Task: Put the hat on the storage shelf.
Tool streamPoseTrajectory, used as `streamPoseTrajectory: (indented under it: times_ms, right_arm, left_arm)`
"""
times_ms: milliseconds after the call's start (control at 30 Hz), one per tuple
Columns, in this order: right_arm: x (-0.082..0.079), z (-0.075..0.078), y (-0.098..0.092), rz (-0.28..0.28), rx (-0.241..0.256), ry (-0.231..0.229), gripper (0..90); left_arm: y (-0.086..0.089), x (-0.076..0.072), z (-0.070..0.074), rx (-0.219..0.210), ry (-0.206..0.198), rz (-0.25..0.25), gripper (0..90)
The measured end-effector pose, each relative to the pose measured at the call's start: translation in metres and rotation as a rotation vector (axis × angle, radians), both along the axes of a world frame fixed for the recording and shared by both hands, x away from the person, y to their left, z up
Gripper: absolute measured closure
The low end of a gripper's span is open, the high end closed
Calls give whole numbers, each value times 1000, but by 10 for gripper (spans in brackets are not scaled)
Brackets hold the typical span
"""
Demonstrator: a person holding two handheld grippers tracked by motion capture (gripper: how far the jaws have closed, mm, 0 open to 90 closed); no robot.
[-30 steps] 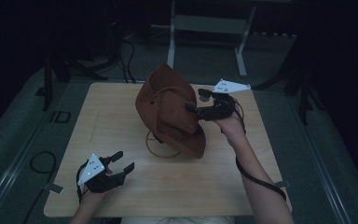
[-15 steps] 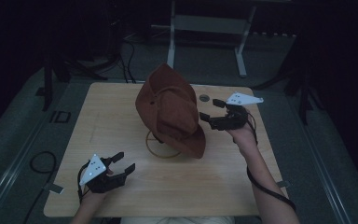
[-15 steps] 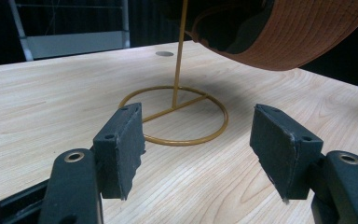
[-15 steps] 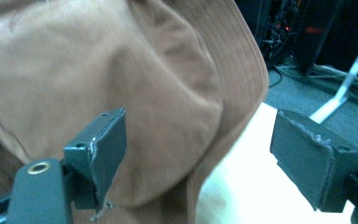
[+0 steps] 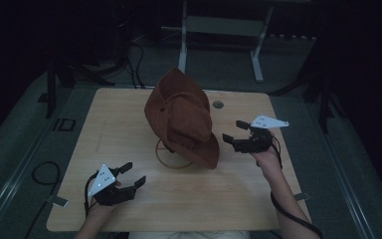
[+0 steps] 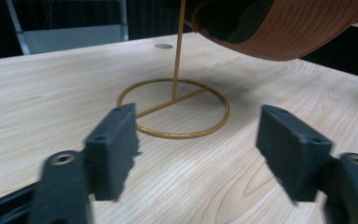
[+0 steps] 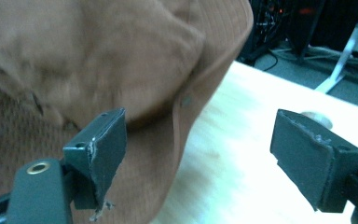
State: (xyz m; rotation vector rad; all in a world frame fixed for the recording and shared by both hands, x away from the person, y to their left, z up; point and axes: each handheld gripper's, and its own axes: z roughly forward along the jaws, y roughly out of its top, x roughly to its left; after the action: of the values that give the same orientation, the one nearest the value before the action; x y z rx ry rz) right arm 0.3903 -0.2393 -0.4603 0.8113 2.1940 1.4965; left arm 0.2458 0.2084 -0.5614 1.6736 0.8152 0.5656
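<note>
Brown wide-brimmed cloth hat [image 5: 181, 119] hangs tilted on a thin gold wire stand [image 5: 173, 158], just beyond the right gripper [image 5: 235, 137]'s wide, empty jaws; left gripper [image 5: 133, 175] gapes empty nearby. Best approach the brim gently, without tipping the stand.

Brown brimmed hat [image 5: 183, 119] hangs tilted on gold wire stand [image 5: 173, 155], mid wooden table [image 5: 129, 114]. Right gripper [image 5: 230, 133] just beside hat brim, jaws apart, not touching. Left gripper [image 5: 133, 176] near front-left edge, jaws apart, well apart from stand.
</note>
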Motion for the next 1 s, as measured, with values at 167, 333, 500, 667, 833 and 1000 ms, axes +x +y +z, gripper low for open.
streamPoseTrajectory:
  times_ms: [167,333,500,667,833,1000]
  right_arm:
    - [-5,-18,-10,-16,-39,19,182]
    - [-7,-34,-19,-29,-44,44,180]
    - [-12,-50,-25,-30,-58,65,172]
    - [-17,-62,-30,-26,-72,71,167]
    - [-25,-76,-36,-24,-71,96,159]
    - [-35,-85,-41,-29,-94,89,159]
  left_arm:
    - [-1,2,-3,11,3,9,183]
    - [-2,5,-7,22,20,15,126]
    - [-2,7,-9,36,39,23,94]
    - [-2,7,-9,47,43,31,94]
    - [-2,8,-11,56,52,40,94]
    - [-1,8,-11,57,53,51,95]
